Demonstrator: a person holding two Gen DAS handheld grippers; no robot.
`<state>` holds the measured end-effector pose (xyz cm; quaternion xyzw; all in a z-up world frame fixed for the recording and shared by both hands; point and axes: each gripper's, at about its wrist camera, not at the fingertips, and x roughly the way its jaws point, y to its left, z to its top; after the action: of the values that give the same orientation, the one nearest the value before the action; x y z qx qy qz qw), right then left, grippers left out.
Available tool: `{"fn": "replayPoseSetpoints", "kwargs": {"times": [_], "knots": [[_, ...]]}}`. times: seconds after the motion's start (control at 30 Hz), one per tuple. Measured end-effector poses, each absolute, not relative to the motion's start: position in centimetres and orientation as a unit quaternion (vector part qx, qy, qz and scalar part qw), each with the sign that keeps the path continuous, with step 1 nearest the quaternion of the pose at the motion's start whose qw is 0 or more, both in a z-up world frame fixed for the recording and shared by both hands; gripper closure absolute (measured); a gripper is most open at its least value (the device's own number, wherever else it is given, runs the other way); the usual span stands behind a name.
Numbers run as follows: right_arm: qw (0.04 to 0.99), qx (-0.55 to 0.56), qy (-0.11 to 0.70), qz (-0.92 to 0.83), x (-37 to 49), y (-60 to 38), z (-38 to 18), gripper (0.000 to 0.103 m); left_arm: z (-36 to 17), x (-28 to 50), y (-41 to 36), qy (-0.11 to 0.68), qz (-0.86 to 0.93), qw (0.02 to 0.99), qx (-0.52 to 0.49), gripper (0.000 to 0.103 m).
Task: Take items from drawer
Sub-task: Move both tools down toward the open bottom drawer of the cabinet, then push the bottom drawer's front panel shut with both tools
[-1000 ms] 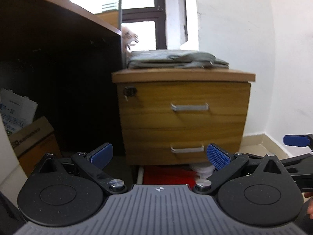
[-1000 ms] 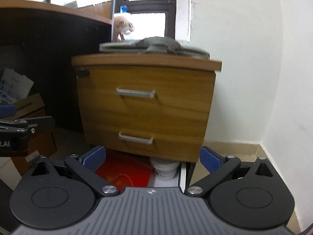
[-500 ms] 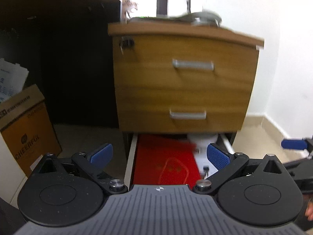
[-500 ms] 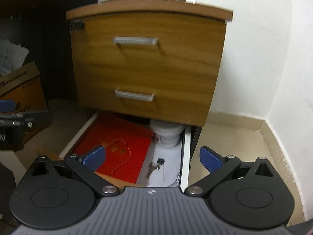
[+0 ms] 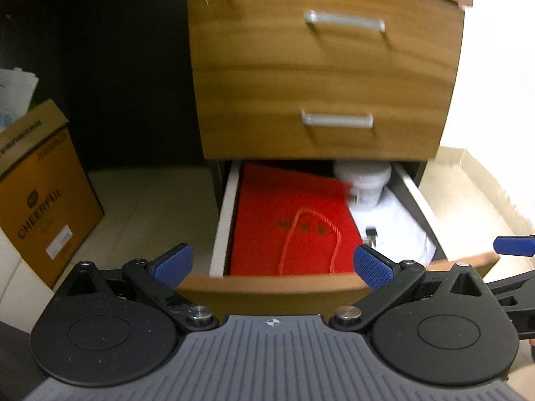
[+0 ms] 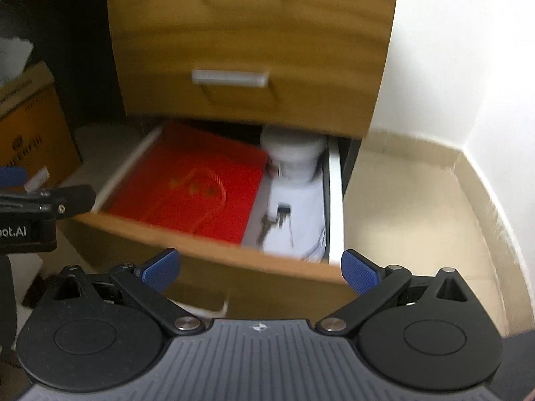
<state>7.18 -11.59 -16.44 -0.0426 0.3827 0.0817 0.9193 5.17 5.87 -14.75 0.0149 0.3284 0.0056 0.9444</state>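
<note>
Left claw (image 5: 272, 264) spread wide, right claw (image 6: 260, 267) spread wide, both level, side by side

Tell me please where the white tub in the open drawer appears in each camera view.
Left wrist: white tub right of centre, at the drawer's back, beside the red bag.
Right wrist: white tub just above centre, at the back.
Shared landmark: the red bag on its left.

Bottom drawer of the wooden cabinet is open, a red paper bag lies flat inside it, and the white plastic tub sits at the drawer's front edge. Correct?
Not quite. The white plastic tub sits at the back of the open bottom drawer, partly under the wooden cabinet, not at the front edge. The right wrist view shows this. The red paper bag does lie flat inside.
</note>
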Motion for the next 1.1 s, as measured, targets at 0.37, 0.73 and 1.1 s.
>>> {"fn": "replayPoseSetpoints", "kwargs": {"times": [0.37, 0.73, 1.1], "knots": [[0.908, 0.001, 0.415, 0.052, 8.2, -11.7, -19.8, 0.0, -18.2, 6.6, 6.0, 0.375, 0.009, 0.927, 0.005, 0.0], [0.91, 0.023, 0.414, 0.012, 9.8, -12.0, -20.7, 0.0, -19.6, 7.8, 6.3, 0.377, 0.025, 0.926, -0.015, 0.0], [0.918, 0.01, 0.396, 0.007, 11.6, -11.6, -20.9, 0.0, -20.5, 9.6, 6.5, 0.371, 0.018, 0.929, -0.011, 0.0]]}}
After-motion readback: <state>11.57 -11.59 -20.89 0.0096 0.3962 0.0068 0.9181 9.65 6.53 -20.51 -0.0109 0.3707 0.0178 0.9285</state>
